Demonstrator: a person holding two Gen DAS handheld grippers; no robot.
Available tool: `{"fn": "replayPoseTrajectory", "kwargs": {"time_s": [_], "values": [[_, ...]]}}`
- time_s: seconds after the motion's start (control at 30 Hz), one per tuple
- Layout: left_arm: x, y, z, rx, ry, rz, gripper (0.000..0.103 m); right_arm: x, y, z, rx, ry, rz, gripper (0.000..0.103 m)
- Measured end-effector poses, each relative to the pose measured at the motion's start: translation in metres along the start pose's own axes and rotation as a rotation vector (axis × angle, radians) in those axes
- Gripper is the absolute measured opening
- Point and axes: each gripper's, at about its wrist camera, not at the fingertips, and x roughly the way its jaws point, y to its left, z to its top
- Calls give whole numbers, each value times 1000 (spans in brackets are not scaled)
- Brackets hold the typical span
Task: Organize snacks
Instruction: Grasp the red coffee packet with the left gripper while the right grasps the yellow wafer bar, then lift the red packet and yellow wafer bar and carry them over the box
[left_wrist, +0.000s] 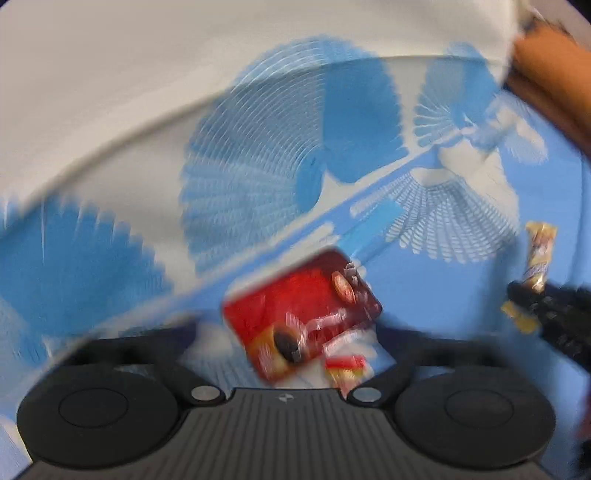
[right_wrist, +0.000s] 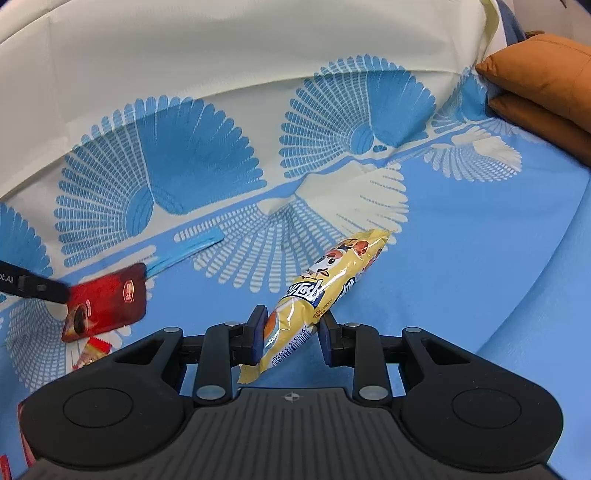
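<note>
Gripping a yellow snack packet (right_wrist: 320, 295) between its two blue pads (right_wrist: 258, 334), the right claw (right_wrist: 291, 334) pinches the packet near its lower end, so most of the wrapper slants up and to the right past the fingertips while a short tail hangs below them. Under it lies a blue bedsheet (right_wrist: 480, 258) printed with white and blue fan shapes. Left of the yellow packet, the left claw (right_wrist: 40, 288) reaches in from the edge, its tip touching a red snack packet (right_wrist: 105, 301). A smaller red and white wrapper (right_wrist: 92, 352) lies on the sheet just below that red packet. Orange cushions (right_wrist: 546, 85) sit at the far right corner, well apart from both packets. From the left wrist the picture is badly smeared: the red packet (left_wrist: 303, 314) sits between the left claw's arms (left_wrist: 291, 332), but I cannot tell whether it is pinched or free there. To its right the yellow packet (left_wrist: 537, 258) shows upright in the right claw (left_wrist: 546, 306).
</note>
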Motion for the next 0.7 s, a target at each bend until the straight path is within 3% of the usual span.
{"fn": "replayPoseTrajectory", "kwargs": {"time_s": [0.03,0.1,0.23,0.33,0.43,0.53,0.63,0.7], "values": [[3,-13,1,80,-22,28,103,3,-2,-1,4,5,6,32],[23,-32,4,168,33,28,103,8,-7,-2,19,18,21,32],[56,-52,1,239,101,36,103,19,-17,-6,51,41,60,32],[61,-43,2,216,64,-3,103,18,-19,-9,39,21,79,33],[67,-12,2,5,100,-21,99,19,-24,-9,58,15,99,33],[56,1,-6,-41,73,-22,79,19,-25,-9,54,7,104,33],[33,5,-12,-46,47,-4,43,17,-21,-9,27,5,101,32],[11,9,-15,-72,12,3,32,9,-17,-9,11,-17,97,31]]}}
